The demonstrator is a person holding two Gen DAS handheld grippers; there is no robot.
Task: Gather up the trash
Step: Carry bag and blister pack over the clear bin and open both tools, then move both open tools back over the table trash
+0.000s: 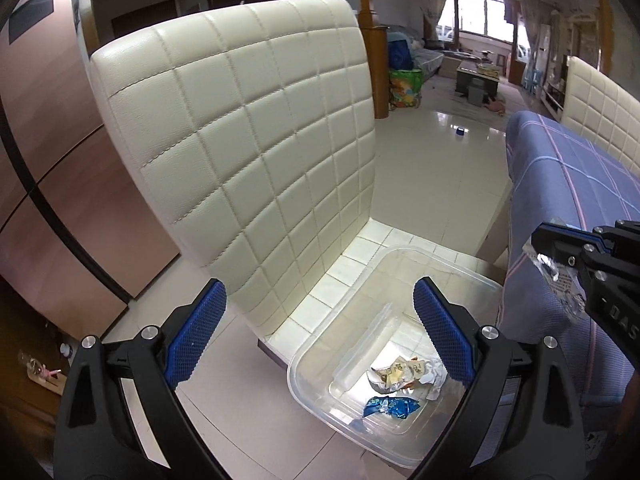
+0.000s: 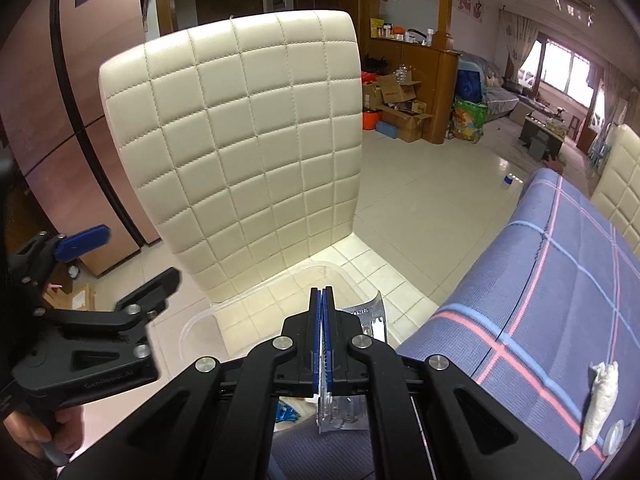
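Note:
A clear plastic bin (image 1: 384,280) sits on the seat of a cream quilted chair (image 1: 248,140). Inside lie a crumpled white and yellow wrapper (image 1: 404,374) and a blue wrapper (image 1: 390,406). My left gripper (image 1: 320,332) is open and empty above the bin's near side. My right gripper (image 2: 322,304) is shut on a silver foil wrapper (image 2: 374,318), held over the bin's right edge (image 2: 320,270). In the left wrist view the right gripper (image 1: 538,248) shows at the right edge with the foil wrapper (image 1: 558,284) hanging from it. The left gripper (image 2: 120,256) shows at the left of the right wrist view.
A table with a purple plaid cloth (image 2: 560,280) stands right of the chair; a crumpled white tissue (image 2: 600,400) and a small white cap (image 2: 614,438) lie on it. A second cream chair (image 2: 620,188) stands behind it. A brown cabinet (image 1: 48,160) is at left. Glossy tiled floor (image 1: 436,152) lies beyond.

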